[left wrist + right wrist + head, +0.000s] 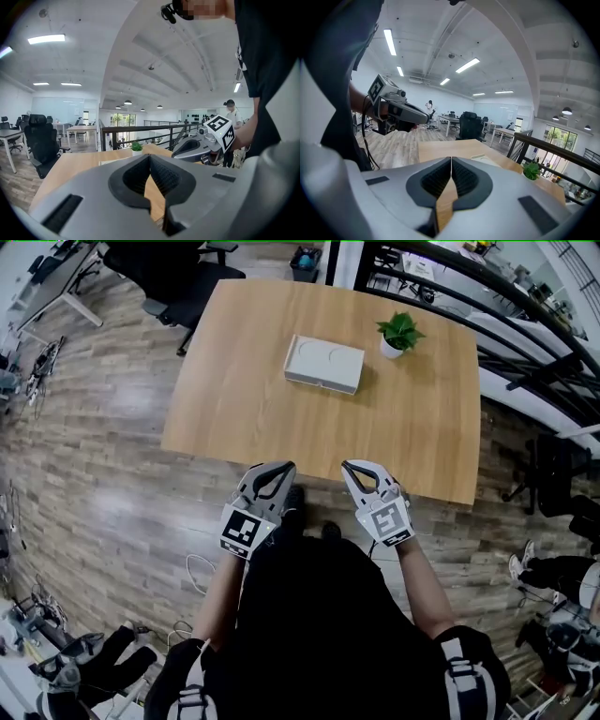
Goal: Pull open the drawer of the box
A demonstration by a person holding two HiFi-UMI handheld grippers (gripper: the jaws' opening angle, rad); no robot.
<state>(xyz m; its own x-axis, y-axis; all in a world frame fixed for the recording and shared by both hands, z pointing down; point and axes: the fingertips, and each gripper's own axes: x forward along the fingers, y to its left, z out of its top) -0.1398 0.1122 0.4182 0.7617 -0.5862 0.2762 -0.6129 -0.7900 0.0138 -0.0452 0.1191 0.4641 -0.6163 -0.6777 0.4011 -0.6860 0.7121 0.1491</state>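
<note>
A flat white box (324, 364) with a drawer lies on the wooden table (244, 409), toward its far side. In the right gripper view the box (488, 160) shows just past the jaws as a low pale slab. My left gripper (281, 468) and right gripper (349, 467) hover side by side at the table's near edge, well short of the box. Both are shut with nothing between their jaws. From the left gripper view (150, 157) the right gripper (176, 151) appears at the right. In the right gripper view (451, 161) the left gripper (425, 120) appears at the left.
A small potted plant (398, 334) stands on the table right of the box. A black office chair (178, 282) sits beyond the table's far left corner. A black railing (487, 306) runs behind the table at the right. Cables lie on the wood floor near my feet.
</note>
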